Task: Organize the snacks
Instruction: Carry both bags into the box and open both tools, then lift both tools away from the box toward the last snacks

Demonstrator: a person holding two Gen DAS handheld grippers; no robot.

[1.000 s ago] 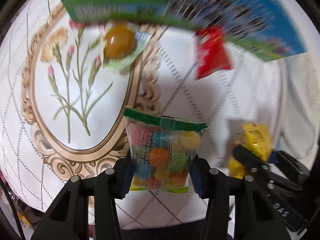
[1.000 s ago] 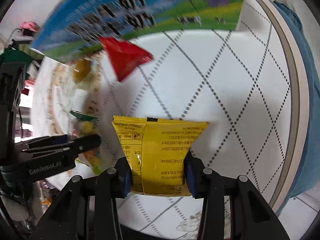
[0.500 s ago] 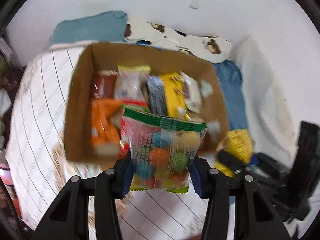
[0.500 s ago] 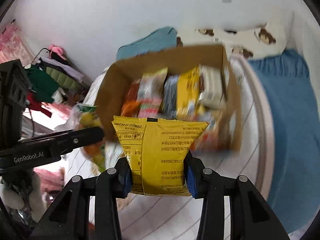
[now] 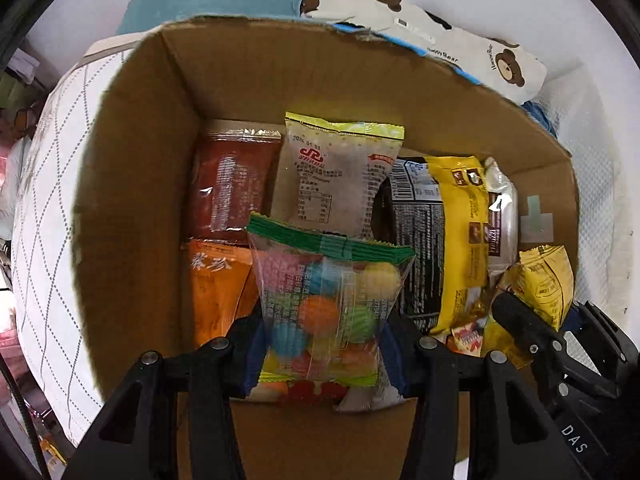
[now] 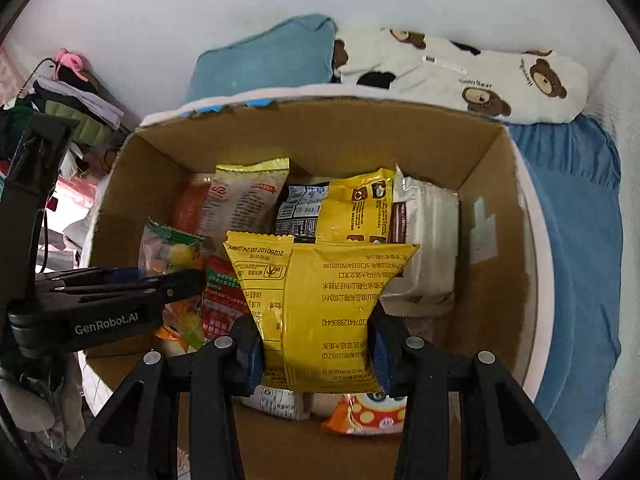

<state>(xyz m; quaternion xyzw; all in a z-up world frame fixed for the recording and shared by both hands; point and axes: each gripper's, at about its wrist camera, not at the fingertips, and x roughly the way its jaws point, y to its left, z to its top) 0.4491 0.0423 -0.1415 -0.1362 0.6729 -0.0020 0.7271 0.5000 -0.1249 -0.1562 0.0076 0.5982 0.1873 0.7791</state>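
My left gripper point(image 5: 322, 350) is shut on a clear candy bag point(image 5: 326, 300) with a green top seal and coloured balls inside. It hangs over the open cardboard box point(image 5: 132, 184). My right gripper point(image 6: 316, 350) is shut on a yellow snack packet point(image 6: 320, 304), also above the box point(image 6: 496, 216). Each gripper shows in the other's view: the right one point(image 5: 532, 320) at the lower right with its yellow packet point(image 5: 544, 280), the left one point(image 6: 172, 284) at the left with the candy bag point(image 6: 168, 252). Several packets lie in the box.
Inside the box lie a red packet point(image 5: 232, 184), an orange packet point(image 5: 216, 280), a pale packet point(image 5: 340, 176), a black one point(image 5: 416, 240) and a yellow one point(image 5: 464, 232). A blue cushion point(image 6: 268, 56) and a bear-print pillow point(image 6: 460, 76) lie behind the box.
Both grippers have carried their packets from above the flower-patterned cloth to above the open box. The box has grown to fill both views. Neither grip has changed.
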